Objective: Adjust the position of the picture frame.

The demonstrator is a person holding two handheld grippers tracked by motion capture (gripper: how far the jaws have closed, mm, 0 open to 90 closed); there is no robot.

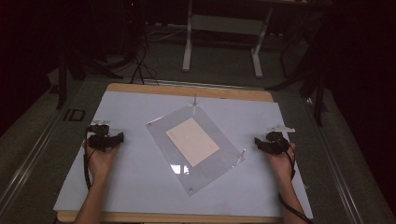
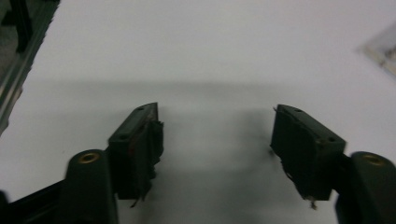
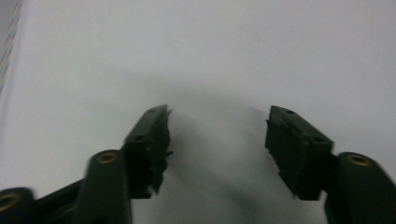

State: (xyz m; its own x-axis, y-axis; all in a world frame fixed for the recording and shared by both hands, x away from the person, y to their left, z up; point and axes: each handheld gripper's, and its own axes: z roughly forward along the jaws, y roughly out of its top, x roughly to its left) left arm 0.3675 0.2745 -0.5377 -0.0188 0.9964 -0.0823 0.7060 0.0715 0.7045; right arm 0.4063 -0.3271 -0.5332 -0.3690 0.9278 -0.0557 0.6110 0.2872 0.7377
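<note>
— What's nearest?

— Two hands at the near edge of the white mat [image 1: 140, 186]. The left hand [image 1: 100, 161] holds the left gripper [image 1: 122, 136] by the mat's left side; the right hand [image 1: 281, 163] holds the right gripper [image 1: 256, 141] by its right side.

— Jaws?

— Both pairs stand apart with nothing between them, just white mat under them in each gripper view.

— And in the middle?

— A clear sheet [image 1: 224, 147], turned at an angle, with a pale card [image 1: 192, 141] on or under it; I cannot tell which. It lies between the grippers, apart from both. Small clips [image 1: 194, 101] sit at its corners.

— Beyond?

— The wooden table [image 1: 187, 90] edge, then a white frame [image 1: 224, 37] on the dark floor.
</note>
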